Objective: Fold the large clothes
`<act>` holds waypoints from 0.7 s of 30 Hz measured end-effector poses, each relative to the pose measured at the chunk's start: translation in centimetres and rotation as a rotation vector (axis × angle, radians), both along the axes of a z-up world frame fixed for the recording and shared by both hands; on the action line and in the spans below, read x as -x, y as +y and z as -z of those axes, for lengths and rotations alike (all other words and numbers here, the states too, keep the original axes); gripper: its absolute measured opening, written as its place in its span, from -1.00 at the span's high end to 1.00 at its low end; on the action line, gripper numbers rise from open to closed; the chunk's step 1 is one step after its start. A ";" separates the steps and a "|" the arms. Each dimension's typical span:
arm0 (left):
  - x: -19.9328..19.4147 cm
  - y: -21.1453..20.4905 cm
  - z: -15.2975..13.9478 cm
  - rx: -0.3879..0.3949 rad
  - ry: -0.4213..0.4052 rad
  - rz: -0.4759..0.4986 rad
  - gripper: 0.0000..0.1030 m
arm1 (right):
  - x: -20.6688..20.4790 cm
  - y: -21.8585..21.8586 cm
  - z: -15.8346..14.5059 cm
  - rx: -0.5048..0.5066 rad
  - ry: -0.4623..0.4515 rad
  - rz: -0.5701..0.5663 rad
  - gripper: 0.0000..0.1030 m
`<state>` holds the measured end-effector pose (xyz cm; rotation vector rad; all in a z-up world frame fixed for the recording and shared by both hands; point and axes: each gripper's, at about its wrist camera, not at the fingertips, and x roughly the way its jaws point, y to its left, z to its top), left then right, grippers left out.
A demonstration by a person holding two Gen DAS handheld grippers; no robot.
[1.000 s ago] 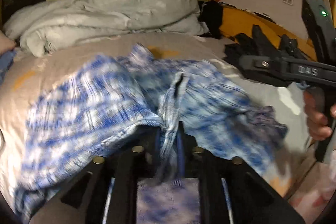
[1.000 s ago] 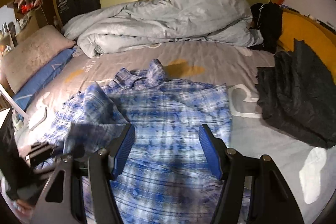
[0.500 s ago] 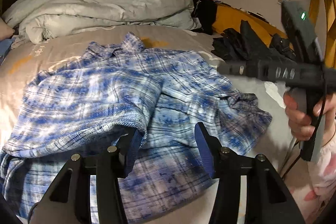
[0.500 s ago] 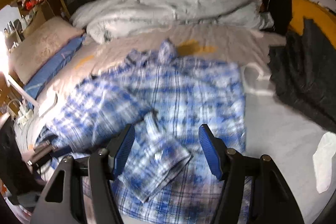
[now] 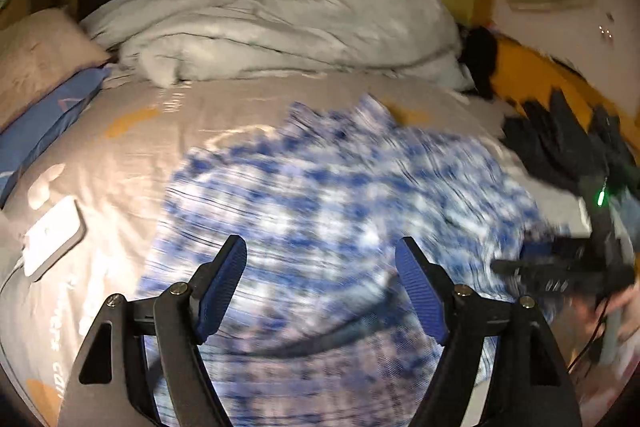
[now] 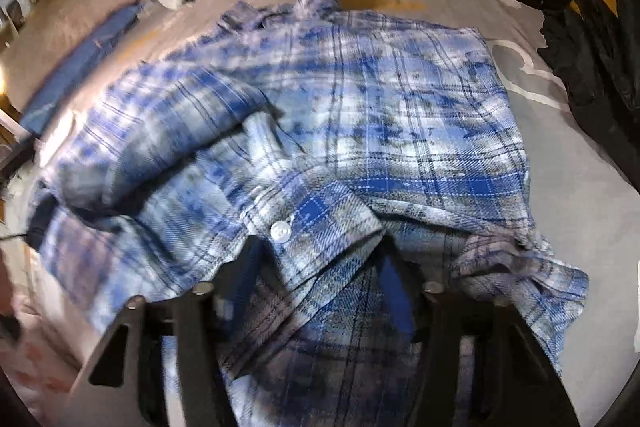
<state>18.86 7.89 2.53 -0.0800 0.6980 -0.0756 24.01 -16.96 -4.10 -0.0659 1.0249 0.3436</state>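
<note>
A blue and white plaid shirt lies spread on the bed, blurred in the left wrist view. My left gripper hovers over its near part with the jaws opening and nothing between them. In the right wrist view the shirt is sharper, with one sleeve folded across the front. That sleeve's cuff, with a white button, lies between the fingers of my right gripper. Its jaws are closing around the cuff with a gap still showing. The cloth hides the fingertips.
A crumpled grey duvet is piled at the head of the bed. Pillows lie at the left, and a white device rests on the sheet beside the shirt. Dark clothing is heaped at the right edge.
My left gripper let go of the shirt, drew back and spread its jaws. My right gripper dropped onto the sleeve cuff and its jaws narrowed. The shirt now lies flat.
</note>
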 end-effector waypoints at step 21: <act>-12.1 8.1 8.4 -0.063 0.293 -0.013 0.54 | -1.7 -4.8 -7.7 0.004 -0.303 0.163 0.85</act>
